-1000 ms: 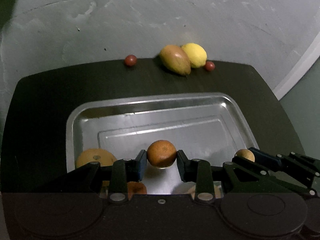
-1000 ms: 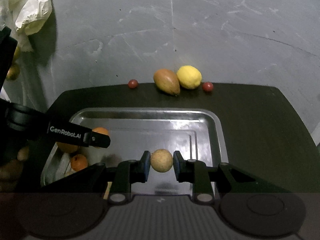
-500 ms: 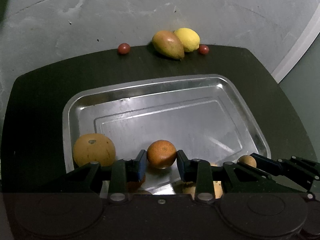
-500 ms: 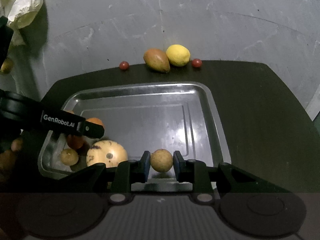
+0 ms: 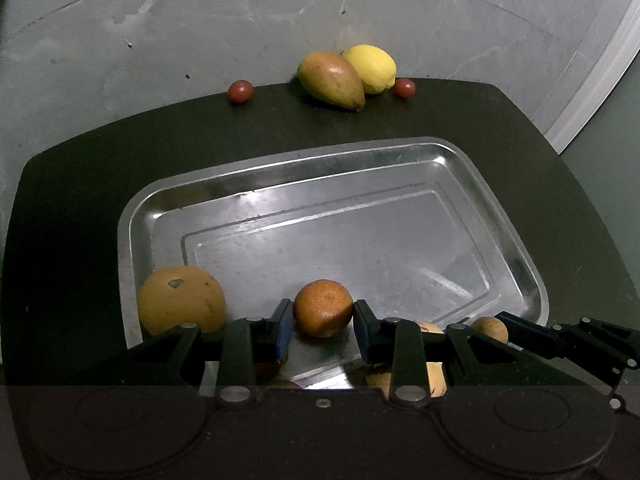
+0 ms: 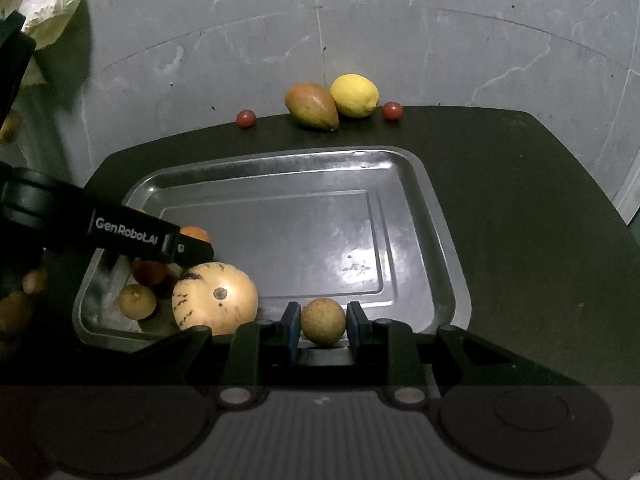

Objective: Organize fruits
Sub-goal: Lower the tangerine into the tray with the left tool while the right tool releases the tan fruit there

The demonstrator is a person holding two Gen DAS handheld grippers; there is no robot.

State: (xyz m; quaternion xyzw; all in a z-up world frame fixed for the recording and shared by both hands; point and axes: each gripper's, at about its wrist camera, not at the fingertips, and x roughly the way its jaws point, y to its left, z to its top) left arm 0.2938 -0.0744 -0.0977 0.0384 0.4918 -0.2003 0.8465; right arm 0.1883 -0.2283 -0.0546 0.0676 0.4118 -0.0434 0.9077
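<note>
My left gripper [image 5: 323,326] is shut on a small orange [image 5: 323,308], held low over the near left part of the steel tray [image 5: 280,168]. My right gripper [image 6: 323,326] is shut on a small round tan fruit [image 6: 323,321] at the tray's [image 6: 440,240] near rim. A large pale melon-like fruit [image 6: 215,303], a small greenish-brown fruit [image 6: 136,301] and a dark orange fruit [image 6: 150,272] lie in the tray's near left corner. In the left wrist view the large fruit [image 5: 181,300] sits left of my fingers.
On the far edge of the dark table [image 6: 520,200] lie a mango [image 6: 311,106], a lemon [image 6: 354,95] and two small red fruits [image 6: 245,118] [image 6: 391,111]. A grey wall rises right behind them. A crumpled white bag [image 6: 48,8] hangs at upper left.
Both grippers have drawn back toward the tray's near edge while keeping their fruits. More of the tray and the large pale fruit have come into view.
</note>
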